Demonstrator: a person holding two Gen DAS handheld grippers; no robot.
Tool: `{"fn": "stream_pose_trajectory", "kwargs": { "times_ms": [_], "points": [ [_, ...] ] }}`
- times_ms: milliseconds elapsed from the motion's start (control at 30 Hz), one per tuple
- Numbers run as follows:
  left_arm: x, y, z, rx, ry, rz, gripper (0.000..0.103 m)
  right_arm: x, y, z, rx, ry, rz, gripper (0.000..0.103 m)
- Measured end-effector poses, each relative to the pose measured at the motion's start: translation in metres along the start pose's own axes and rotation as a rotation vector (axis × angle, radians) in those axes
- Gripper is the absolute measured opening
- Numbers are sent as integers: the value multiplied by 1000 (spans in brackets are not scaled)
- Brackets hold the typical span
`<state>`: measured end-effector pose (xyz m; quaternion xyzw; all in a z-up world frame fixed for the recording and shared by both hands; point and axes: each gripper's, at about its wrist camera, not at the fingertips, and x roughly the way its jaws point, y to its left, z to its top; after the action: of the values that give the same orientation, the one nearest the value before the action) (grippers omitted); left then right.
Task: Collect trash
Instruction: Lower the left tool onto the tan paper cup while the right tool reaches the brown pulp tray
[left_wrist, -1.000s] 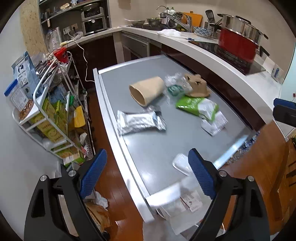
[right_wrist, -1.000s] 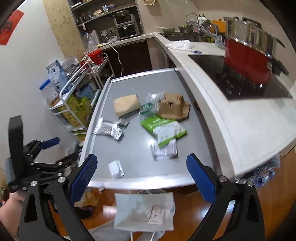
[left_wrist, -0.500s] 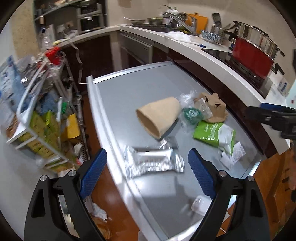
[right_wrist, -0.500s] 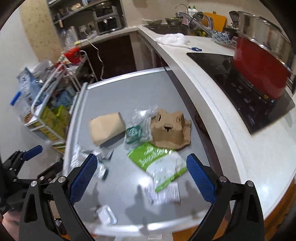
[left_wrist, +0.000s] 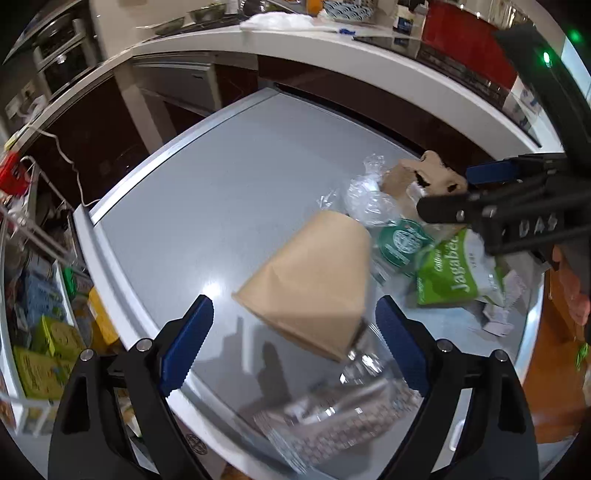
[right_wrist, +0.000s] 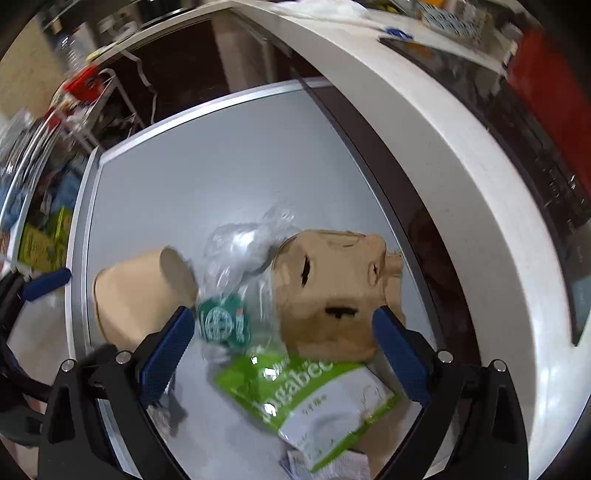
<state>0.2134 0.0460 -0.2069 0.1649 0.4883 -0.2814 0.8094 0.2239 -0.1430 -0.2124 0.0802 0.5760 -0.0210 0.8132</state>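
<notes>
Trash lies on a grey table (left_wrist: 207, 206). My left gripper (left_wrist: 291, 347) is open, its jaws on either side of a brown paper bag (left_wrist: 314, 280) lying on its side. A silver foil wrapper (left_wrist: 332, 417) lies blurred below it. My right gripper (right_wrist: 282, 350) is open over a brown cardboard cup carrier (right_wrist: 332, 288), a clear plastic bag with a green logo (right_wrist: 229, 295) and a green snack bag (right_wrist: 310, 395). The paper bag also shows in the right wrist view (right_wrist: 140, 295). The right gripper shows in the left wrist view (left_wrist: 498, 206).
A white kitchen counter (right_wrist: 461, 155) with a dark cooktop and a red pot (left_wrist: 465, 33) runs along the table's far and right side. A wire rack of packaged goods (left_wrist: 33, 314) stands left of the table. Crumpled receipts (left_wrist: 498, 314) lie near the green bag.
Both grippers have moved forward and down toward the table. The left now straddles the paper bag; the right has closed in on the cup carrier and plastic bag. Both stay open.
</notes>
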Motion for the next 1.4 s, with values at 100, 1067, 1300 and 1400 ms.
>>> {"fn": "stream_pose_trajectory", "kwargs": {
  "times_ms": [100,1067,1300,1400],
  "points": [
    [13,5,7,3,6,-1,90,6,-8,8,94,7,14,93],
    [23,8,23,37,-41,-43,90,26,2,32,70,-2,-171,77],
    [25,16,20,20,-36,-59,90,23,24,13,-68,46,-4,76],
    [25,16,18,33,-37,-43,90,13,19,8,-44,24,51,73]
  ]
}}
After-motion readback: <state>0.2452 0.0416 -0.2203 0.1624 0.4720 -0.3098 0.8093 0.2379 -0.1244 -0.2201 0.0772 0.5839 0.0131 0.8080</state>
